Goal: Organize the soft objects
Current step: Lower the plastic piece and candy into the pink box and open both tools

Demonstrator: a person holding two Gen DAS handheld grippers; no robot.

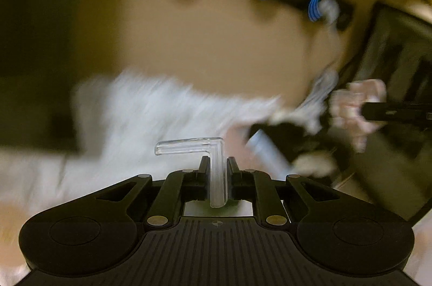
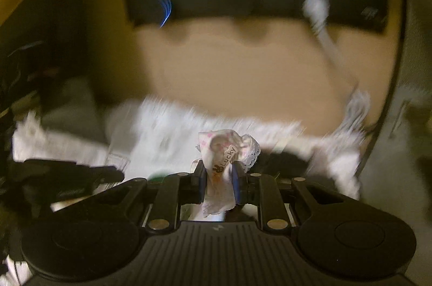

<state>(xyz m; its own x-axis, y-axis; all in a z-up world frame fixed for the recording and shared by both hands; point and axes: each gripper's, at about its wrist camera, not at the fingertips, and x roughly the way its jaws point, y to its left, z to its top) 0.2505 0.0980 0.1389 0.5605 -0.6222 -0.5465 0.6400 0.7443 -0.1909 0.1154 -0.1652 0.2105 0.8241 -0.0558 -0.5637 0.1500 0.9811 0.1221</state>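
Nearest in the right wrist view, the right tongs (image 2: 218, 175) are closed almost fully on a small patterned cloth (image 2: 221, 151), white with pink marks, a lace edge and a tag reading "Lucky". It sits at the lower middle of the frame, bunched above the pads and trailing below them. It looks very light and limp, so I judge it will sag and fold wherever it is not supported; a pinch through a gathered bunch, as here, should hold better than one on the thin lace edge, which could slip or tear.

In the left wrist view, the left tongs (image 1: 218, 164) are closed tight on a clear L-shaped plastic piece (image 1: 216, 167) at the lower middle. It is stiff, smooth and probably slippery, standing upright with its arm pointing left.

Further off, blurred white fabric (image 1: 151, 110) lies across the middle of the frame on a tan surface (image 1: 216, 48), and a dark bar (image 2: 243, 2) with a white cord hanging from it crosses the upper part.
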